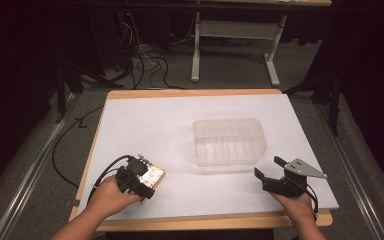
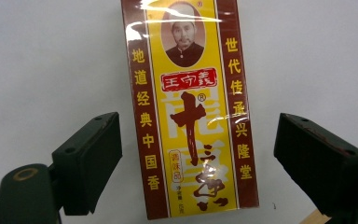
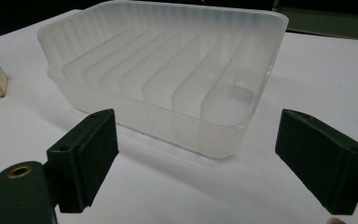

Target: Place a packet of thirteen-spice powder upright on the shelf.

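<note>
The left gripper [image 2: 196, 154] stands spread around a glossy yellow-and-maroon seasoning box [image 2: 191, 107] (Chinese print, untouched by the pads), lying flat on white paper left of the clear ribbed plastic tray [image 1: 229, 141], which is empty. The right gripper [image 1: 271, 169], spread, sits right of the tray.

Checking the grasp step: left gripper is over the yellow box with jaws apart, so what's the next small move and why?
Probably close the left gripper on the yellow box. The box lies flat on the white table, lengthwise between the open jaws, with a gap on each side. The clear ribbed tray sits empty nearby.
</note>
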Available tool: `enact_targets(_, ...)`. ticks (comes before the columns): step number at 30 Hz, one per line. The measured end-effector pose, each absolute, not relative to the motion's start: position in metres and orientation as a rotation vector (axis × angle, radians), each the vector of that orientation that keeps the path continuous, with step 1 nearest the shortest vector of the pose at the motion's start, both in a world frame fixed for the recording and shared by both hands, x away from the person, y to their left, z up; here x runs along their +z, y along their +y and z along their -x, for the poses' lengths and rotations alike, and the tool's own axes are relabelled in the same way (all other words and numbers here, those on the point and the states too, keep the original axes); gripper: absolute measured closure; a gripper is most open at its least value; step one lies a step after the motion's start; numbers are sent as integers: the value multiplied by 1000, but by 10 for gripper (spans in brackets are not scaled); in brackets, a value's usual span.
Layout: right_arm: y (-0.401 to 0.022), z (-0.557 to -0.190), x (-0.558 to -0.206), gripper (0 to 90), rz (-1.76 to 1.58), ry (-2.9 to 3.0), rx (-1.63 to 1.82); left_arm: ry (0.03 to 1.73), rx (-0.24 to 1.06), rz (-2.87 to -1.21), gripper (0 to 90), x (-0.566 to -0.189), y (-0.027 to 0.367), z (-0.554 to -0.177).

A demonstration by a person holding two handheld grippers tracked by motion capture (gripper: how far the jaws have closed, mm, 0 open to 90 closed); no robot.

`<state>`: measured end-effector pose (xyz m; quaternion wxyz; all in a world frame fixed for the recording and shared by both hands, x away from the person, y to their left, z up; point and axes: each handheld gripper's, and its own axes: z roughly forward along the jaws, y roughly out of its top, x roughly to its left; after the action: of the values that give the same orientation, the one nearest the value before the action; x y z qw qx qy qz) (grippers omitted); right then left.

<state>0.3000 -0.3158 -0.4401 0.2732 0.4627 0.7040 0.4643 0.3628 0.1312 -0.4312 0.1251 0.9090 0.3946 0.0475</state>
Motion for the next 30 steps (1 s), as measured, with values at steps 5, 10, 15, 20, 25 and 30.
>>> enact_targets(5,-316,-300,-440,134,-1247,1895,1249,1162,98,-2720,160,-438,126,-366)
enact_targets(10,-316,-300,-440,135,-1247,1893,1251,1176,94,-2751,206,-443,122,-369)
enact_targets(15,-316,-300,-440,135,-1248,1893,1249,1189,88,-2749,290,-444,123,-371)
enact_targets(20,-316,-300,-440,136,-1248,1893,1250,1190,69,-2753,288,-446,124,-373)
enact_targets(25,-316,-299,-439,136,-1245,1893,1250,1202,60,-2749,302,-446,124,-374)
enact_targets(30,-317,-300,-440,137,-1248,1891,1252,1199,78,-2735,312,-445,125,-372)
